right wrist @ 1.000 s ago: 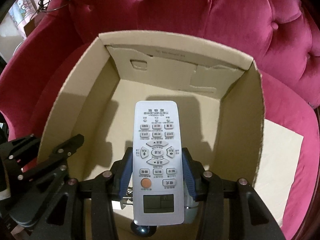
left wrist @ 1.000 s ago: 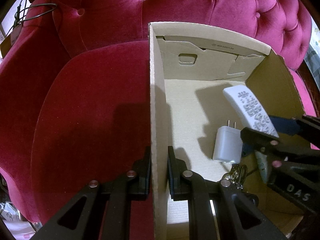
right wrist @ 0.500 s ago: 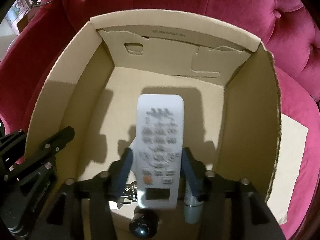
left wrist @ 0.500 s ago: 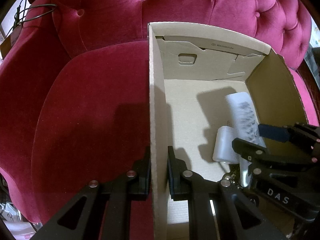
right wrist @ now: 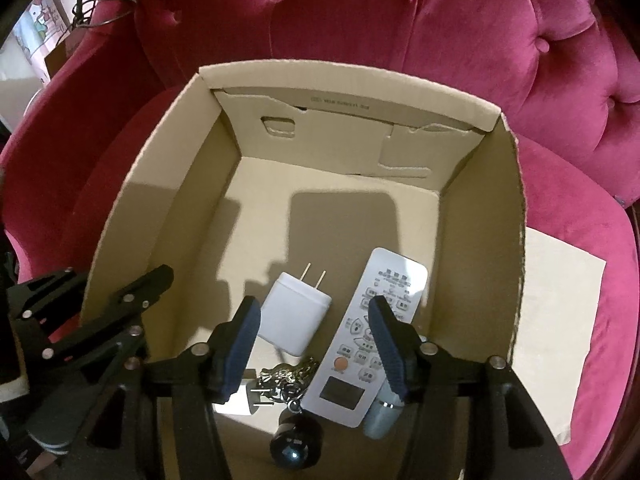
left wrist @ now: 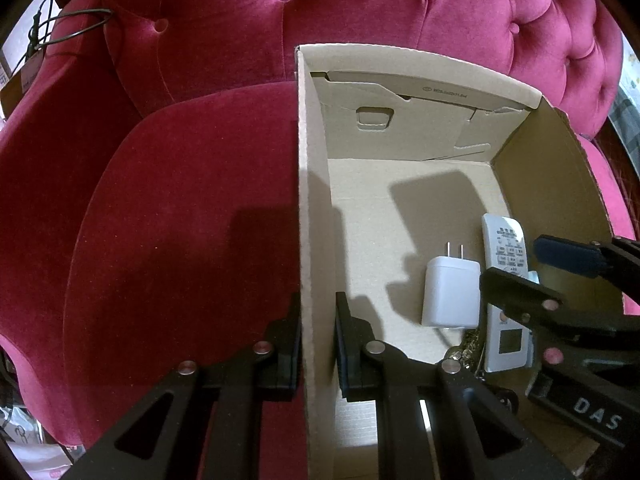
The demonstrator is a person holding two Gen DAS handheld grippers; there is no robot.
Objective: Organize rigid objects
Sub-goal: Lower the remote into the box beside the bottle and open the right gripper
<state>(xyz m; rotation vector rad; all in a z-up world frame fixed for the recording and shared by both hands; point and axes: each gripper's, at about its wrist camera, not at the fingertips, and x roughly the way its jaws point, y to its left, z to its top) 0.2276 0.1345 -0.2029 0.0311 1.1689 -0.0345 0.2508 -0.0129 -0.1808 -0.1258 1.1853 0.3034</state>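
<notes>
Corrugated cardboard box sits on tufted pink velvet chair. My left claw is clenched on the box's thin side wall. My right claw is released w/ blue ribbed pads, nothing gripped. Flat white plastic remote lies on box floor, tilted, beside blocky white charger, metal keychain, round black item.

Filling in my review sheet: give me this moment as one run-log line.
left hand-held gripper: shut on box wall | right hand-held gripper: open, empty | remote control: lying in box beside white charger
</notes>
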